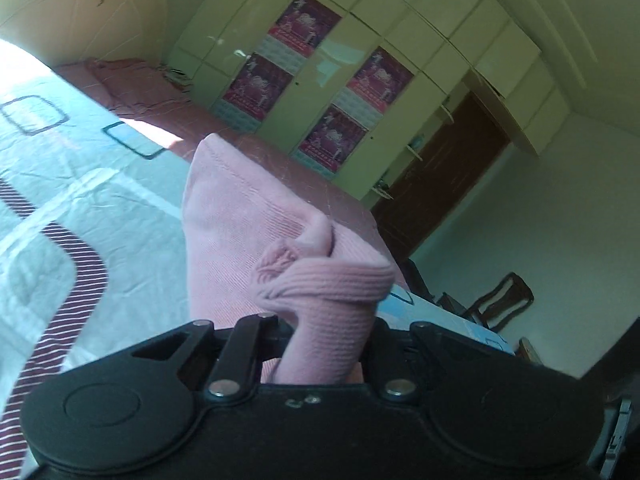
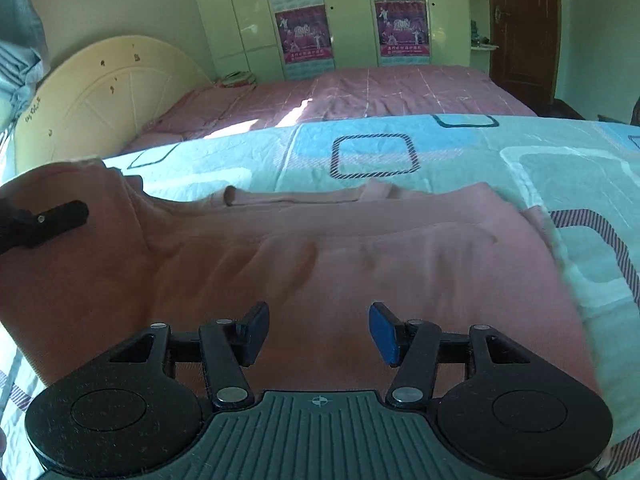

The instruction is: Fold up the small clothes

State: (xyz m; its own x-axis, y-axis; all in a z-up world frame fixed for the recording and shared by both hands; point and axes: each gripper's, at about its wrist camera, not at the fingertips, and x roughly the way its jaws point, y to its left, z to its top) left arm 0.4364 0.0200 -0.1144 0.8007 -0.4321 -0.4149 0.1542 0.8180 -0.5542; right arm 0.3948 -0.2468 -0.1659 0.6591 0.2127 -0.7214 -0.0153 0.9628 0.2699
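Your left gripper [image 1: 326, 344] is clamped on a ribbed edge of the pink garment [image 2: 360, 264], lifting that corner clear of the patterned blue bedspread [image 2: 460, 152]. The rest of the garment lies spread flat on the bedspread. Your right gripper [image 2: 319, 334] hangs over the cloth, jaws apart, holding nothing.

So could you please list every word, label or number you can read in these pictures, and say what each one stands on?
None reads clearly.
Magenta posters on the pale green wardrobe doors: printed lines too blurred to read.
Dark scribbles on the cream arched headboard: illegible.
Black right gripper: only a crosshair mark, no words.
Black left gripper clamping the pink knit garment: no lettering.
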